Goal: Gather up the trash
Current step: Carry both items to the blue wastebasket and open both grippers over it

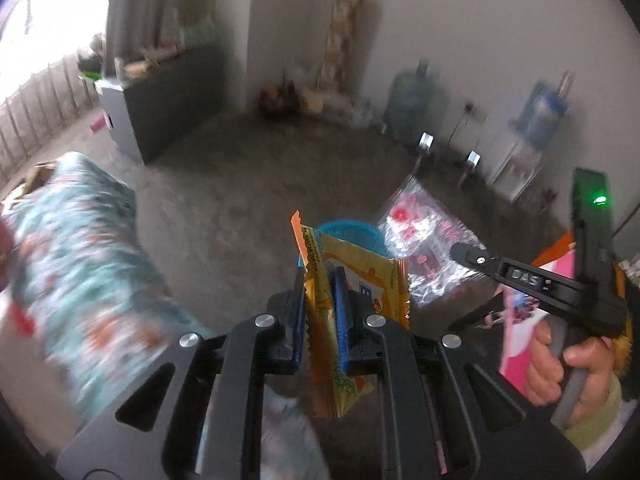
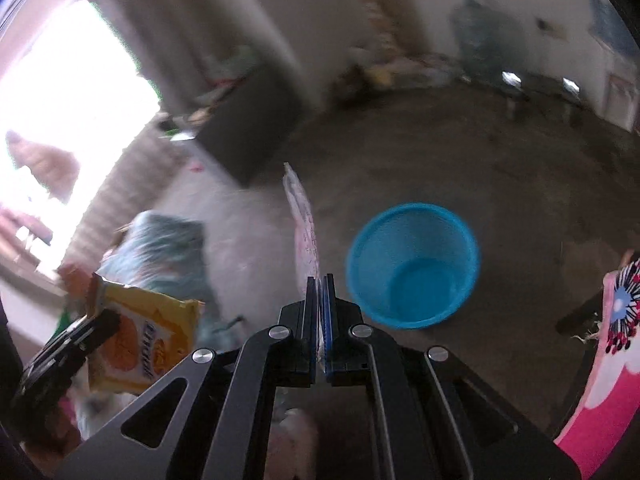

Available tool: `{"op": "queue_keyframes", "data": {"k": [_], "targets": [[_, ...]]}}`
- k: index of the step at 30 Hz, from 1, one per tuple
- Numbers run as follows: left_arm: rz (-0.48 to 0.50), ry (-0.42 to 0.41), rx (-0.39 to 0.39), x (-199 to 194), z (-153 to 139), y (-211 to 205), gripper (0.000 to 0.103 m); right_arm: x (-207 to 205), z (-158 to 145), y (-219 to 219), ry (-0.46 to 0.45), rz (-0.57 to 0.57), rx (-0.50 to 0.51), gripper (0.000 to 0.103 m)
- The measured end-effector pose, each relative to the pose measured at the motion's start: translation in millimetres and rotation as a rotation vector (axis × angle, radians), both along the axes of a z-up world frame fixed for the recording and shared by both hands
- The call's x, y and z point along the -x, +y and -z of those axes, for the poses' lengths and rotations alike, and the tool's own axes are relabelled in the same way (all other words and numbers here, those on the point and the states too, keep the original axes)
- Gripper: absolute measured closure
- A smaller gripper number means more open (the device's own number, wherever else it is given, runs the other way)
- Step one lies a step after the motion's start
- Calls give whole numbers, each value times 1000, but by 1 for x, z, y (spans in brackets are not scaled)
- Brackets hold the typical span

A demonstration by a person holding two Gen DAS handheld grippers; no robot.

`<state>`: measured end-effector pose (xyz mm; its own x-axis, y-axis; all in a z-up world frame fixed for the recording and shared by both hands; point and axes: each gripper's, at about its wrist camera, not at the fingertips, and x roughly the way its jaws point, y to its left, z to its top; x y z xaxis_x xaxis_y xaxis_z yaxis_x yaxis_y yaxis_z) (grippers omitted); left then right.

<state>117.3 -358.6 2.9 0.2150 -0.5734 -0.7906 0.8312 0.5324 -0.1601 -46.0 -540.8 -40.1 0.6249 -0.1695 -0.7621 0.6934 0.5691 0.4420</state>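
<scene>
At the left of the left wrist view lies a blurred teal bundle with a floral print [image 1: 80, 264], on the grey floor [image 1: 224, 200]. In the middle, the left claw [image 1: 320, 292] is nearly closed, its blue pads pinching a yellow-orange snack wrapper [image 1: 320, 344]; the printing along the wrapper's edge is too small to read. Behind the wrapper, part of the rim of a blue bin [image 1: 352, 227] shows. To the right, the right claw [image 1: 460, 252] is clamped on a clear plastic bag with red print [image 1: 420, 236]; white letters reading "DAS" show on its arm.

In the right wrist view, the yellow wrapper [image 2: 144, 340] sits at the lower left in the left claw [image 2: 96, 328], its blue lettering blurred. At centre the right claw [image 2: 320, 284] is closed on the thin plastic bag [image 2: 302, 216]. Just right of it stands the blue bin [image 2: 412, 264] on the floor, with nothing visible inside. Both pieces of trash are outside the bin.
</scene>
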Motion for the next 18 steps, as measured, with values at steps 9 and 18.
{"op": "queue_keyframes", "data": {"k": [9, 18], "targets": [[-9, 80, -120, -34, 86, -141, 83, -30, 96, -96, 49, 174, -114, 96], [-37, 151, -132, -43, 113, -172, 53, -29, 171, -124, 33, 284, -311, 74]]}}
